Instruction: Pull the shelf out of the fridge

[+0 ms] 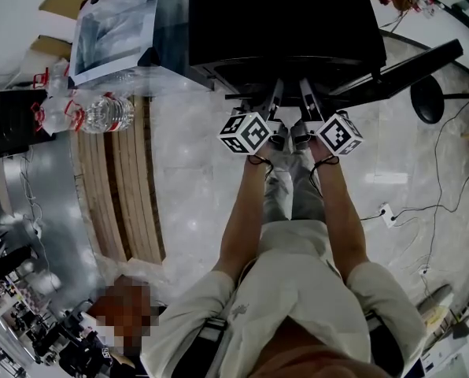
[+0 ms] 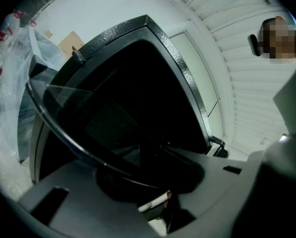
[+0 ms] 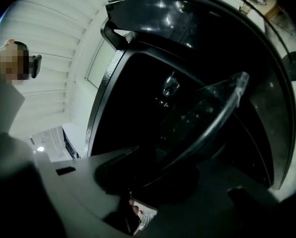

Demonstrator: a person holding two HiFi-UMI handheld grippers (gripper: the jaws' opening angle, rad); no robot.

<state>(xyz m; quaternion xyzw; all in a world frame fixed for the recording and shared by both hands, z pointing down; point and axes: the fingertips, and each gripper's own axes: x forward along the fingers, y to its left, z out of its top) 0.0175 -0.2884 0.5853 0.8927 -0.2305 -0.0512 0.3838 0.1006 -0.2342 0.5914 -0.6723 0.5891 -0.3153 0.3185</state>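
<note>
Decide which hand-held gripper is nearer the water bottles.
Left. The left hand-held gripper is right of the water bottles in the head view; the right hand-held gripper lies just beyond it, farther away. Both grip the shelf.

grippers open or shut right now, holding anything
Left gripper: closed on the shelf at its front edge.
Right gripper: closed on the same shelf edge.

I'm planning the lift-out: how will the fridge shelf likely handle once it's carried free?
The shelf looks like a clear, flat pane with a dark rim, so it is probably stiff, not floppy. If it is glass, it is likely heavy and breakable if knocked. The left gripper and right gripper both clamp its near edge, so the far end may droop.
</note>
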